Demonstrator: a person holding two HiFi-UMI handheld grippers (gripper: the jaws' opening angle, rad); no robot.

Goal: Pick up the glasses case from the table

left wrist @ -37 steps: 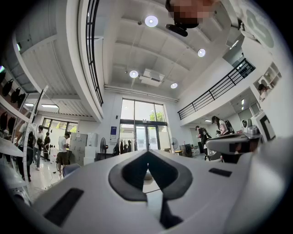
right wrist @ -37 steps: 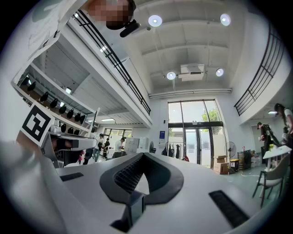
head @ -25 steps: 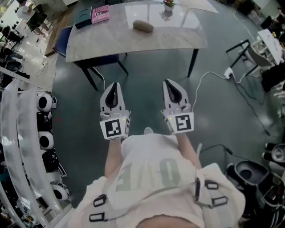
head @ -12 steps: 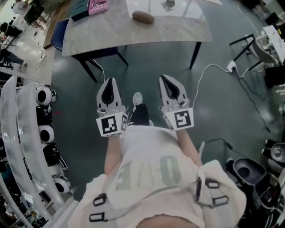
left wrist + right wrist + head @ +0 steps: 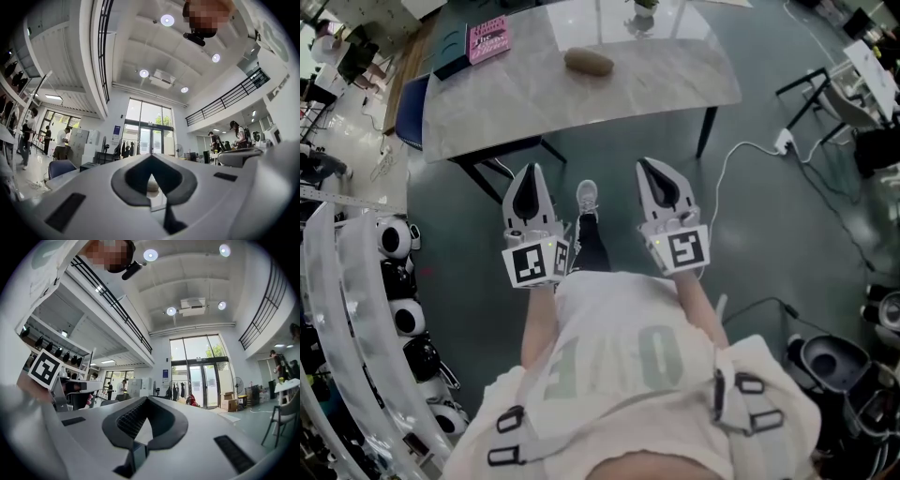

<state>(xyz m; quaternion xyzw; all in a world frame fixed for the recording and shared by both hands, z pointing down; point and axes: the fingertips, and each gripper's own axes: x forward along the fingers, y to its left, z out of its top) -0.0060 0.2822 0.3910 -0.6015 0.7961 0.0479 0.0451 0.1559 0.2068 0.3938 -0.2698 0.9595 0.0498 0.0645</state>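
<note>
Both claws are clenched on nothing: the left gripper (image 5: pixel 532 173) and right gripper (image 5: pixel 649 167) hang side by side over the floor, short of the table's (image 5: pixel 675 84) near edge, tips toward it. The case (image 5: pixel 588 62) lies on the table, about midway between its left and right edges, well apart from both grippers. A book (image 5: pixel 487 39) sits at the far left corner.

The counter (image 5: pixel 656 80) is pale, marble-veined and glossy. The glasses case (image 5: pixel 588 62) looks matt brown, perhaps leather. The right gripper (image 5: pixel 146 400) is smooth white plastic, its fingers (image 5: pixel 125 420) ribbed black.
</note>
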